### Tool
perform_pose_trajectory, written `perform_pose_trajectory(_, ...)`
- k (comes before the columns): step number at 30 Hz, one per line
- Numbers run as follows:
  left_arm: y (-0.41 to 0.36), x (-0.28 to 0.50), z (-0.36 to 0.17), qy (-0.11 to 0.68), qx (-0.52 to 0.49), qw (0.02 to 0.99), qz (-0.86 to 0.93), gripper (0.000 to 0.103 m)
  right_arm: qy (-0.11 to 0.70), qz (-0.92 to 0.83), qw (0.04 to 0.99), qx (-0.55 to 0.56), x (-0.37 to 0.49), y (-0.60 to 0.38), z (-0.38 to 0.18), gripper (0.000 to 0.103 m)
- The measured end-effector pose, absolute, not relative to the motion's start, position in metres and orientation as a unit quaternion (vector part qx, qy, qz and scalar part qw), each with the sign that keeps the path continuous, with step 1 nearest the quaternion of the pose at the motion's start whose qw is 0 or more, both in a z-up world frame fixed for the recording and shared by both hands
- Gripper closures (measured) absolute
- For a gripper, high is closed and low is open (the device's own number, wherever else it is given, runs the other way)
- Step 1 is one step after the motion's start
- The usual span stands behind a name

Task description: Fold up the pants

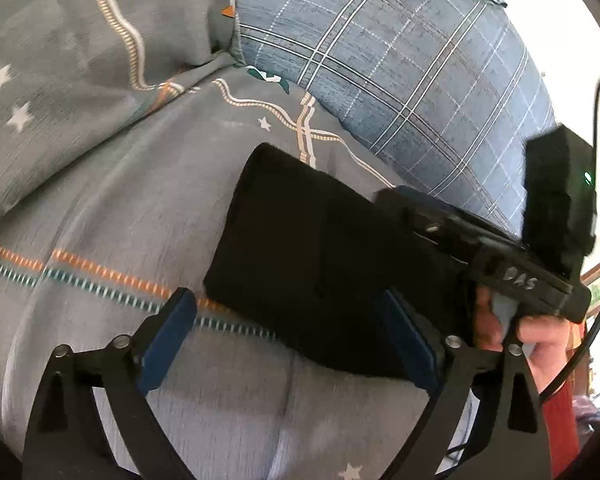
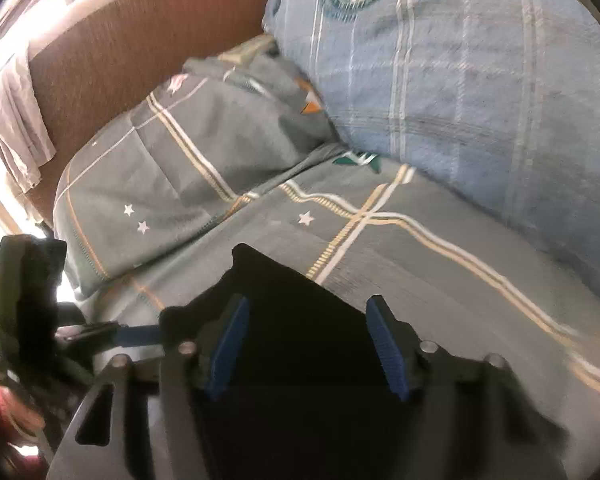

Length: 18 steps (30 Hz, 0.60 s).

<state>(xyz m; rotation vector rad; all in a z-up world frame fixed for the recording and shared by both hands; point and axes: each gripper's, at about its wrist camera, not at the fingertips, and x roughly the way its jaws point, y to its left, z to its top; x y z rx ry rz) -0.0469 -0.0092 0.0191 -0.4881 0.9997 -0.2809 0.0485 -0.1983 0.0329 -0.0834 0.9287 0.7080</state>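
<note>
Pants [image 1: 300,256]: a black, compact rectangle, already folded down, lying flat on the grey star-print bedsheet [image 1: 112,208]. Take the pants as your landmark.

Just beyond their far edge sits the blue plaid pillow [image 1: 400,64]; off to the far left of them, a grey pillow [image 1: 80,40] in the same star print, and behind that the brown headboard [image 2: 140,40].

Your left tool [image 1: 288,336] hangs above the near edge of the pants, jaws spread wide, one blue pad [image 1: 168,332] over bare sheet to the left of the bundle, the other over the dark cloth. Nothing pinched; no fabric lifted.

Your right tool [image 2: 308,344] is over the pants as well, jaws spread, blue pads either side of black cloth that lies below them. It does not look pressed on the fabric, though this view is blurred and the cloth is too dark to read folds. From the left wrist view your right hand [image 1: 512,328] shows at the right-hand end of the pants.

Step in hand, by my reading: the folds look made and both tools are let go. Task seems near its end.

Next move calls for a check of the bundle's edges. If a flap on the right end sits proud, press it flat or tuck it. Otherwise lift both tools clear without snagging the top layer.
</note>
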Motion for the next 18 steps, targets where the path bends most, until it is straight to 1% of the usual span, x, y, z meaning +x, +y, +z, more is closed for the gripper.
perform_pose_trajectory(4,-0.015,-0.038,0.015,0.464,-0.218,0.848,-0.138,0.009,0.46,0.348,0.812,-0.088,0.064,-0.173,0.01,0.035)
perform_pose_trajectory(5,-0.018,-0.038,0.015,0.457,-0.206,0.854,-0.14,0.013,0.467,0.351,0.807,-0.085,0.069,-0.168,0.002,0.037)
perform_pose_trajectory(6,-0.018,-0.038,0.015,0.452,-0.199,0.858,-0.139,0.019,0.471,0.351,0.805,-0.08,0.071,-0.165,-0.002,0.047)
perform_pose_trajectory(7,-0.017,-0.038,0.016,0.449,-0.194,0.861,-0.135,0.041,0.466,0.358,0.805,-0.08,0.07,-0.162,-0.003,0.055)
perform_pose_trajectory(8,-0.015,-0.039,0.015,0.448,-0.192,0.863,-0.131,0.062,0.458,0.361,0.808,-0.084,0.067,-0.16,0.0,0.067)
perform_pose_trajectory(9,-0.011,-0.038,0.015,0.449,-0.199,0.861,-0.135,0.066,0.45,0.361,0.812,-0.087,0.064,-0.16,0.004,0.081)
perform_pose_trajectory(10,-0.006,-0.038,0.016,0.448,-0.214,0.856,-0.145,0.072,0.442,0.366,0.816,-0.074,0.059,-0.163,0.012,0.087)
perform_pose_trajectory(11,-0.004,-0.039,0.019,0.443,-0.227,0.854,-0.153,0.079,0.436,0.364,0.82,-0.065,0.056,-0.166,0.017,0.088)
perform_pose_trajectory(13,-0.006,-0.045,0.033,0.425,-0.224,0.861,-0.166,0.083,0.424,0.363,0.829,-0.044,0.05,-0.174,0.031,0.091)
perform_pose_trajectory(18,-0.036,-0.064,0.094,0.369,-0.18,0.881,-0.233,0.088,0.363,0.354,0.862,0.027,0.021,-0.222,0.086,0.092)
